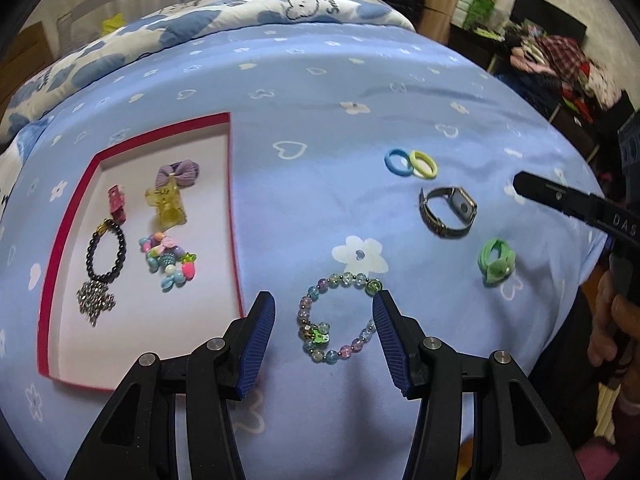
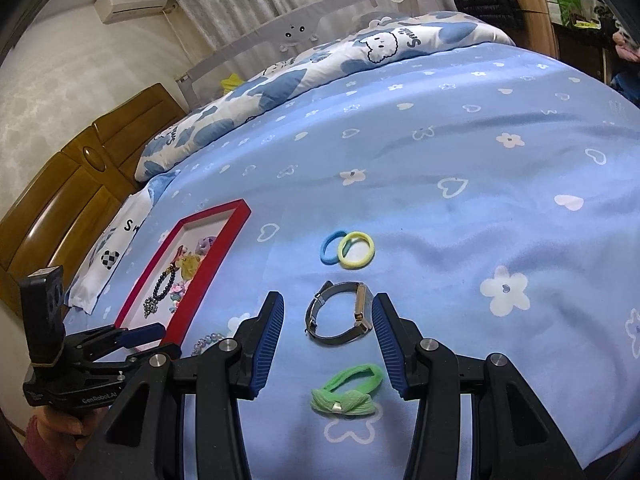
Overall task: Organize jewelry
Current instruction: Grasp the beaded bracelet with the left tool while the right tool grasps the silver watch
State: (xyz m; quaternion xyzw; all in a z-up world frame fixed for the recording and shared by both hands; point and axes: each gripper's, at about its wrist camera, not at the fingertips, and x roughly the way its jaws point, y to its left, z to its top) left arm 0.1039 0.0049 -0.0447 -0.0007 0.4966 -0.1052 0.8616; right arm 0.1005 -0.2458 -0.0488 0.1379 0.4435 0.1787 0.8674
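A pastel beaded bracelet [image 1: 318, 334] lies on the blue bedsheet between the fingers of my left gripper [image 1: 323, 296], which stands open just above it; the right pad overlaps the bracelet's edge. To the left sits the red box [image 1: 237, 216] holding several pieces. My right gripper [image 2: 328, 298] is open over a metal watch [image 2: 340, 318], with a green bow hair tie [image 2: 346, 390] lower between its fingers. A blue hair tie [image 2: 330, 248] and a yellow one [image 2: 356, 250] lie beyond the watch. The left wrist view also shows the watch [image 1: 448, 212] and the green tie [image 1: 496, 266].
Inside the box are a purple bow [image 1: 178, 172], a yellow clip [image 1: 168, 208], a black bead bracelet [image 1: 106, 252] and colourful beads [image 1: 170, 262]. A patterned quilt [image 2: 280, 76] lies at the bed's far side. A hand [image 1: 612, 328] holds the right gripper's handle.
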